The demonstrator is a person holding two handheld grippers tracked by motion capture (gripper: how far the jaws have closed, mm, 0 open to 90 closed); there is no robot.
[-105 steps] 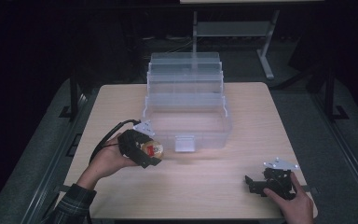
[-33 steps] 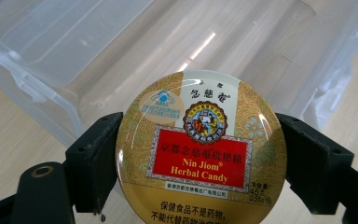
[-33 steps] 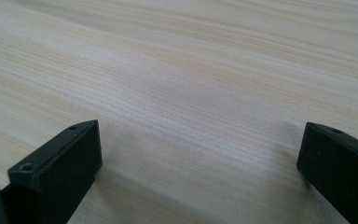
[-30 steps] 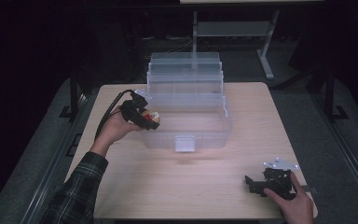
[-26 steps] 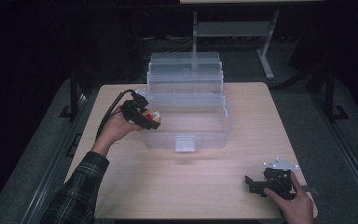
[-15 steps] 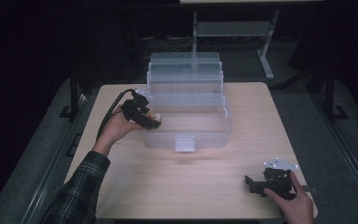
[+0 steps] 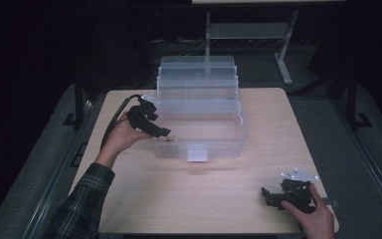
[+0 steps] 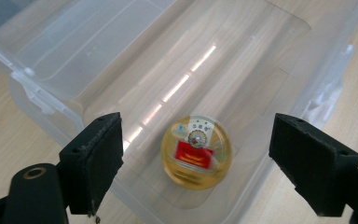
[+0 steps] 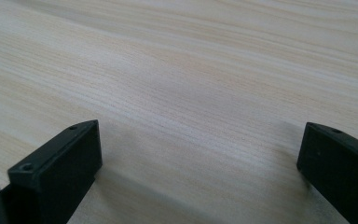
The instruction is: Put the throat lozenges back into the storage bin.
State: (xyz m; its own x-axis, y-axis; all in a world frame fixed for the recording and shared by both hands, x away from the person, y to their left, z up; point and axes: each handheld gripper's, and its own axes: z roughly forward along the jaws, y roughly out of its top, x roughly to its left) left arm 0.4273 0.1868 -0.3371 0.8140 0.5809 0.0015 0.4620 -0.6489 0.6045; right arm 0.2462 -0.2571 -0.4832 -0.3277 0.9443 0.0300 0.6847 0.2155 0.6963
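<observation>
A clear yellow ball with a red label lies on the floor of the clear plastic box, near its front left corner. My left gripper hangs open just above the ball, its jaws wide apart on either side and not touching it. In the high view that left gripper reaches over the box's left wall. My right gripper rests low on the table at the front right; its right gripper view shows wide-open jaws with bare wood between them.
The box's lid stands open at the back in stepped tiers. A white latch sits on the box's front wall. The wooden table stretches bare between the box and the front edge. Dark floor surrounds the table.
My left gripper carried the ball from the table up over the box's left wall, then opened. The ball now lies in the box. The right gripper has stayed still.
</observation>
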